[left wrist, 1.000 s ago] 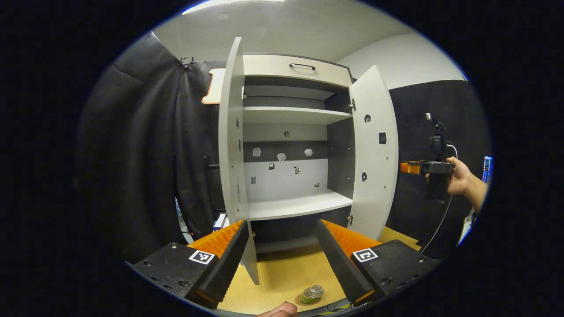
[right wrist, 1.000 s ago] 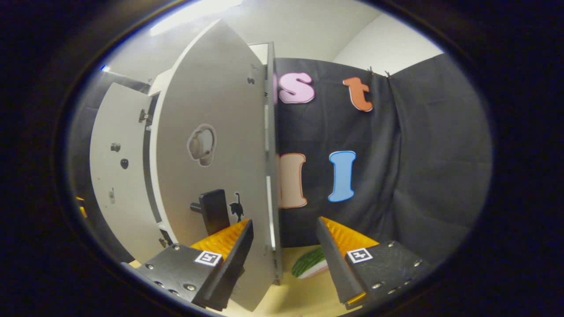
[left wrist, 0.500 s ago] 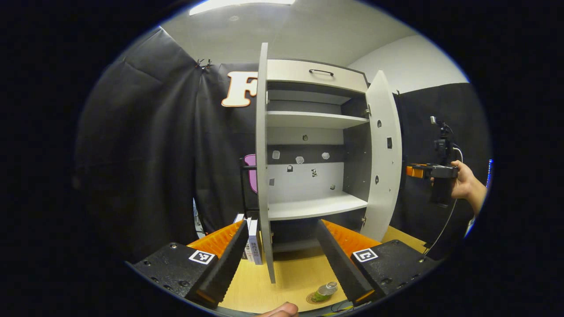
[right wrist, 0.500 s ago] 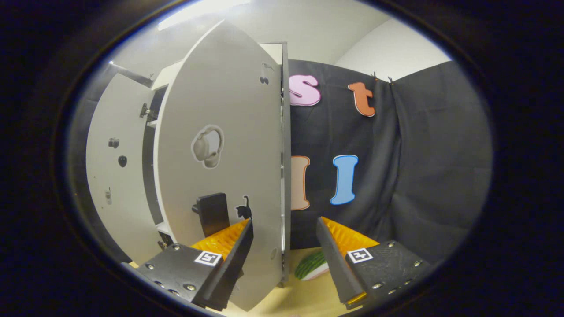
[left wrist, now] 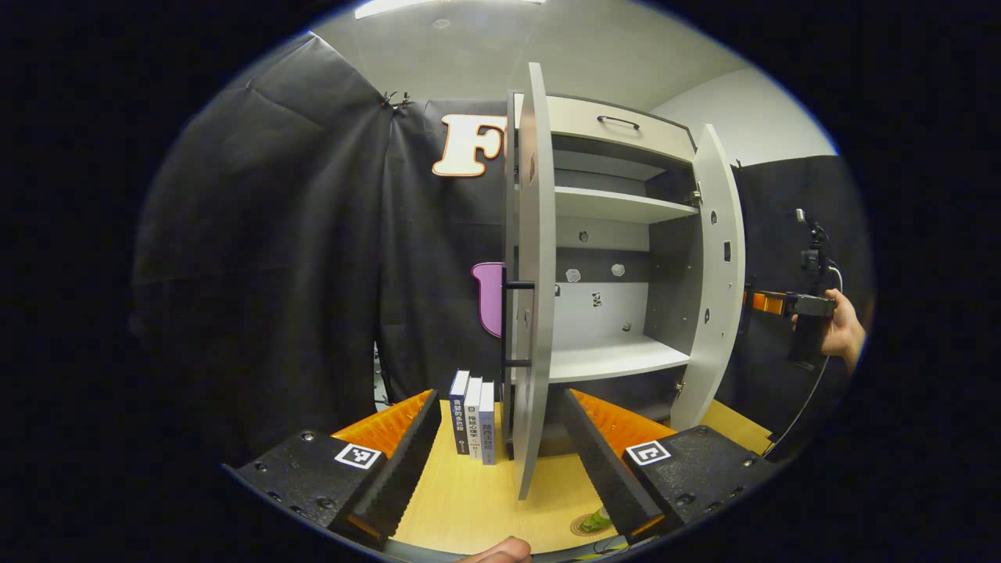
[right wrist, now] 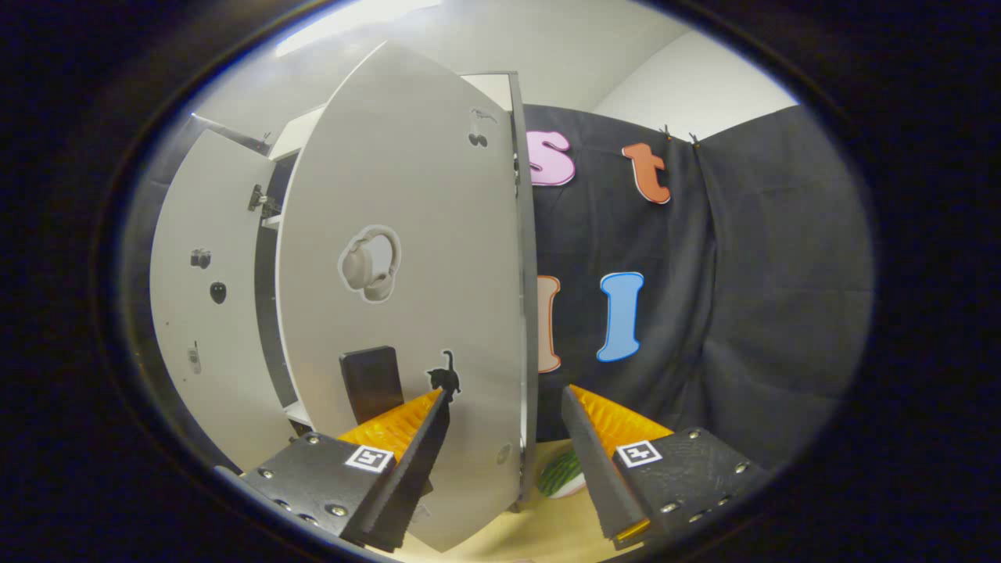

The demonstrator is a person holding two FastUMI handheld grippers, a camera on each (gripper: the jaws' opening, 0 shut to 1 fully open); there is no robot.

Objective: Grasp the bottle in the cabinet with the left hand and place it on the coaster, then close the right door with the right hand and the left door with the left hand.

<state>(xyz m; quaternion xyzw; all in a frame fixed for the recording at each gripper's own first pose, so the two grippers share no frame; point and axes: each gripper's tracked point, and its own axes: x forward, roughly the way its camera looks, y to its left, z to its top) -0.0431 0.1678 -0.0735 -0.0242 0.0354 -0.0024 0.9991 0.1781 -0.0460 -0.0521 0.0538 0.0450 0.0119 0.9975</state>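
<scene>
The white cabinet (left wrist: 610, 360) stands with both doors open and its shelves bare. I see the left door (left wrist: 536, 258) edge-on, its black handle (left wrist: 508, 324) on the outer side. My left gripper (left wrist: 500, 469) is open, low in front of that door's edge. The bottle (left wrist: 600, 516) stands on the round coaster (left wrist: 583, 525), mostly hidden behind my finger. The right door (right wrist: 407, 258) fills the right gripper view, showing its outer face and dark handle (right wrist: 371, 383). My right gripper (right wrist: 504, 469) is open, with the door's free edge between its fingers but not gripped. It also shows far right (left wrist: 762, 301), held by a hand.
Three books (left wrist: 473, 422) stand upright on the wooden table (left wrist: 469, 500) just left of the left door. A green striped watermelon-slice object (right wrist: 563, 473) lies on the table behind the right door. Black cloth walls close in on both sides.
My left gripper has swung leftward, so the left door turned edge-on, its handle and the books came into view. The right door's outer face now faces my right gripper more squarely.
</scene>
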